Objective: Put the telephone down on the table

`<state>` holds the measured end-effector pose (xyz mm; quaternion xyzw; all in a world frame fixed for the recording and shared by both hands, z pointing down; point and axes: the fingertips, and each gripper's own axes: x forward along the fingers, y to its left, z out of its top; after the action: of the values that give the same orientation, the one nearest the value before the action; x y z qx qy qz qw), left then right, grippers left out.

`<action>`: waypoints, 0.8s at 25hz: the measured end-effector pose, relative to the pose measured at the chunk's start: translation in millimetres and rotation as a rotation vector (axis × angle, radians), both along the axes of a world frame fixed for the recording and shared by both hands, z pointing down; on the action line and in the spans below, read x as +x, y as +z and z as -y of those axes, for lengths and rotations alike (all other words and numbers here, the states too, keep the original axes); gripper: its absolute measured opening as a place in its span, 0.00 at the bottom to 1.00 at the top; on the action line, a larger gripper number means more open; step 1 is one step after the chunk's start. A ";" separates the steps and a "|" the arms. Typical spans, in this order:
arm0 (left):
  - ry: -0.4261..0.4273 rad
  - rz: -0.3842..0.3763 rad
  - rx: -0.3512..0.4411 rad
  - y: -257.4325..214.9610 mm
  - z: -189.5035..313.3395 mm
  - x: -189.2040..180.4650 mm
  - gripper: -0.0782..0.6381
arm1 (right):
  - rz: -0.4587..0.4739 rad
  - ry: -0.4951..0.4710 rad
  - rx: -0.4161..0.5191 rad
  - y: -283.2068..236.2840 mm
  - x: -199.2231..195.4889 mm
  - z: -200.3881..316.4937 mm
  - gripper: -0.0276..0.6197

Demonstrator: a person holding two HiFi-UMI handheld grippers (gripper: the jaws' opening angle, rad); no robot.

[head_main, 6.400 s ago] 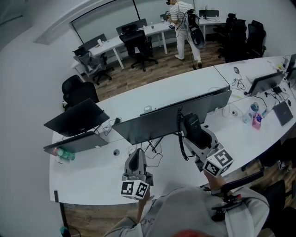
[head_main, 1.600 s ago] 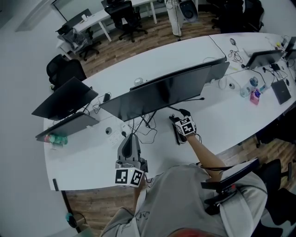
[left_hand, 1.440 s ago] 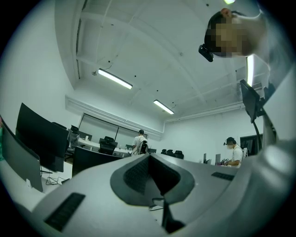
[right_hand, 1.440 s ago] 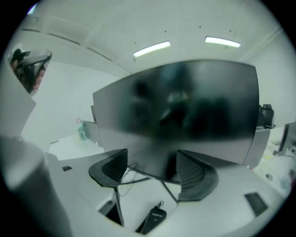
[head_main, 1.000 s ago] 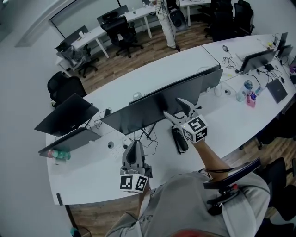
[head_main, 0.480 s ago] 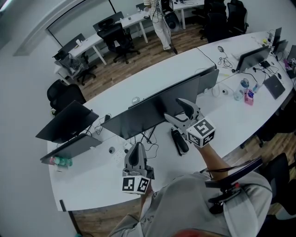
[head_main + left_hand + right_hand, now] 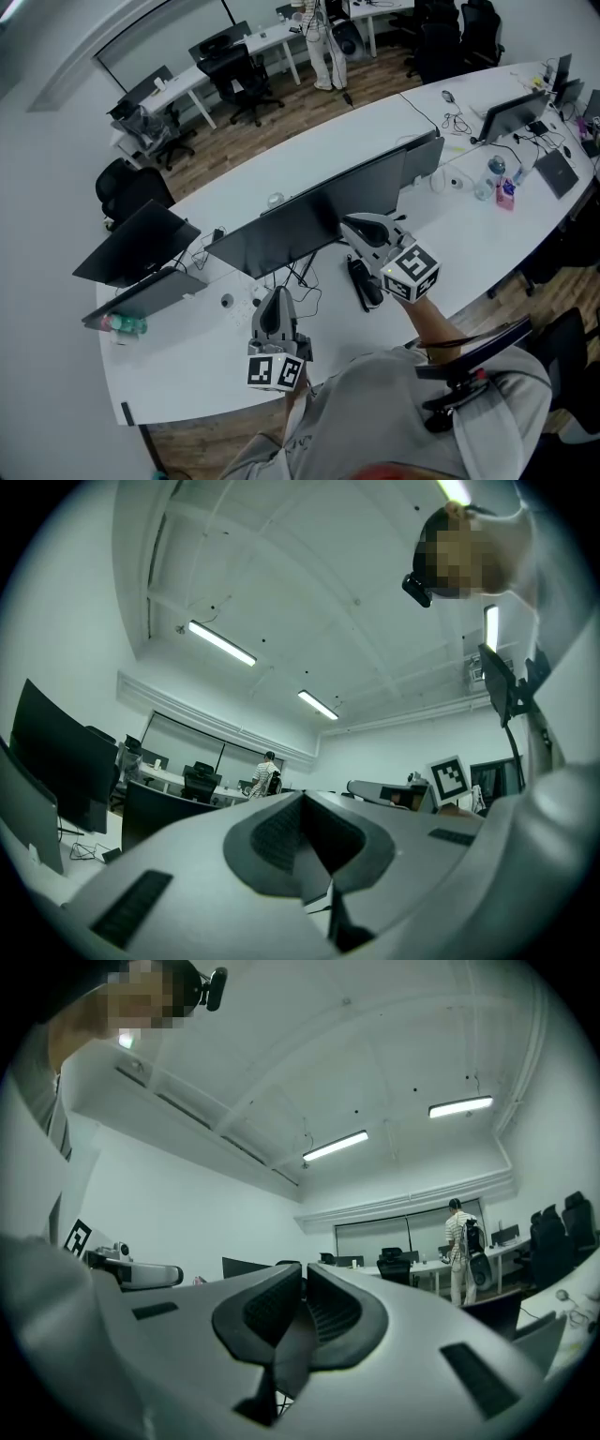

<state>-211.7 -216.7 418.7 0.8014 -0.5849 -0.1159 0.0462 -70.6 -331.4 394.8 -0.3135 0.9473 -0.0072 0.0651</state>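
The telephone, a black handset (image 7: 365, 283), lies flat on the white table (image 7: 469, 248) in front of the long dark monitor (image 7: 309, 220). My right gripper (image 7: 352, 224) hovers above and just behind the handset, clear of it. Its jaws are closing and nearly meet, with nothing between them; the right gripper view shows the pads (image 7: 272, 1307) close together against the room. My left gripper (image 7: 273, 300) stands upright near the table's front edge, left of the handset, shut and empty (image 7: 302, 803).
Loose cables (image 7: 302, 279) lie between the two grippers. Two dark screens (image 7: 136, 244) stand at the left end of the table. Bottles (image 7: 495, 173) and another screen (image 7: 511, 114) are at the far right. A person (image 7: 319, 42) stands by the back desks.
The right gripper's jaws, spread wide half a second ago, have come together. The handset has stayed where it lies. The left gripper has not moved.
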 end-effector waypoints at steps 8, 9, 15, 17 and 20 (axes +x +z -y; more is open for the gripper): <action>0.002 -0.008 -0.013 6.5 -0.4 -0.3 0.12 | -0.024 0.010 0.002 7.7 2.2 -7.3 0.07; 0.005 -0.009 -0.015 7.9 -0.1 0.2 0.12 | -0.021 0.007 -0.002 8.7 2.1 -8.3 0.07; 0.019 -0.019 -0.025 15.4 3.5 3.8 0.12 | -0.030 0.013 -0.014 16.6 6.4 -9.3 0.07; 0.021 -0.024 -0.029 17.9 3.6 4.2 0.12 | -0.037 0.017 -0.017 18.8 9.0 -9.8 0.07; 0.025 -0.029 -0.035 20.8 3.8 3.7 0.12 | -0.052 0.020 -0.017 20.4 9.2 -11.7 0.07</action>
<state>-208.1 -220.6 439.5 0.8060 -0.5760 -0.1170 0.0700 -61.4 -319.7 415.2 -0.3235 0.9455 -0.0064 0.0382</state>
